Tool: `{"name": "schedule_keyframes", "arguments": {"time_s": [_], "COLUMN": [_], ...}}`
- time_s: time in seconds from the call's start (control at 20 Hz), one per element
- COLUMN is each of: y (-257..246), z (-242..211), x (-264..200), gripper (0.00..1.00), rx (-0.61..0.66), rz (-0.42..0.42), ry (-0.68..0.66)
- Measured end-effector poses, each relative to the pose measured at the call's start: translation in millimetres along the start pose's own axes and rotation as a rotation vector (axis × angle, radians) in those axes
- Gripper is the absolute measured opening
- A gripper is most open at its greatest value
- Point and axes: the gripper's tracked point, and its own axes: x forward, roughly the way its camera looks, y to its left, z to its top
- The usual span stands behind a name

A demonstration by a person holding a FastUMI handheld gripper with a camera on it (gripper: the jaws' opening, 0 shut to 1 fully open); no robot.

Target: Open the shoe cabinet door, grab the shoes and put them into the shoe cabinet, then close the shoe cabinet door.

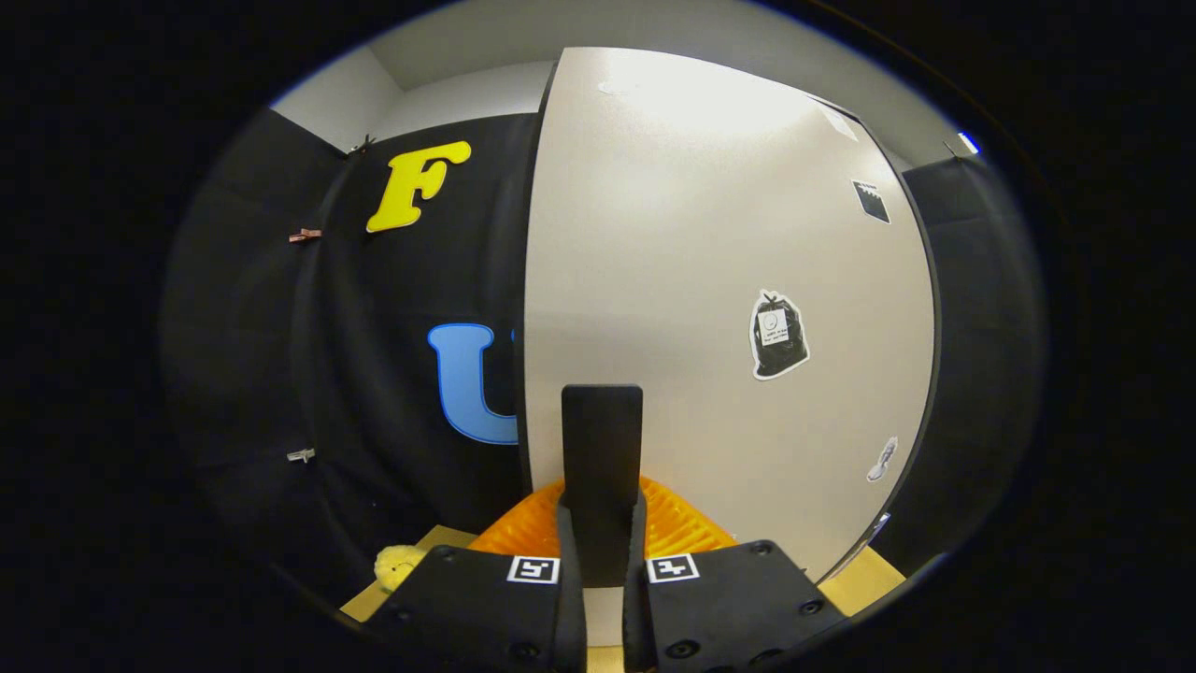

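The shoe cabinet door [710, 280] is a pale flat panel with a dark edge, and it stands right in front of me and close. Its left edge runs upright against the black cloth wall. A flat dark handle [601, 439] sticks out from the door's lower part, straight between my fingers. My gripper [603, 528] is shut on this handle, with a ribbed pad [687, 528] on each side of it. Small stickers, one shaped like a dark bag [778, 334], sit on the door's face to the right of the handle.
A wooden surface [864, 584] shows low on both sides of the gripper. A small yellow soft toy [400, 564] lies on it, left of my fingers. Black cloth wall [374, 374] hangs behind and left of the door, with a couple of clips [304, 235] on it.
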Motion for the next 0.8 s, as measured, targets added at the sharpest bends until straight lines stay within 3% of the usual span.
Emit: {"name": "schedule_keyframes", "arguments": {"time_s": [0.3, 0.8], "y": [-26, -81], "z": [3, 3], "x": [-69, -135], "gripper": [0.19, 0.18], "rx": [0.043, 0.058], "rz": [-0.010, 0.004], "ry": [-0.030, -0.020]}}
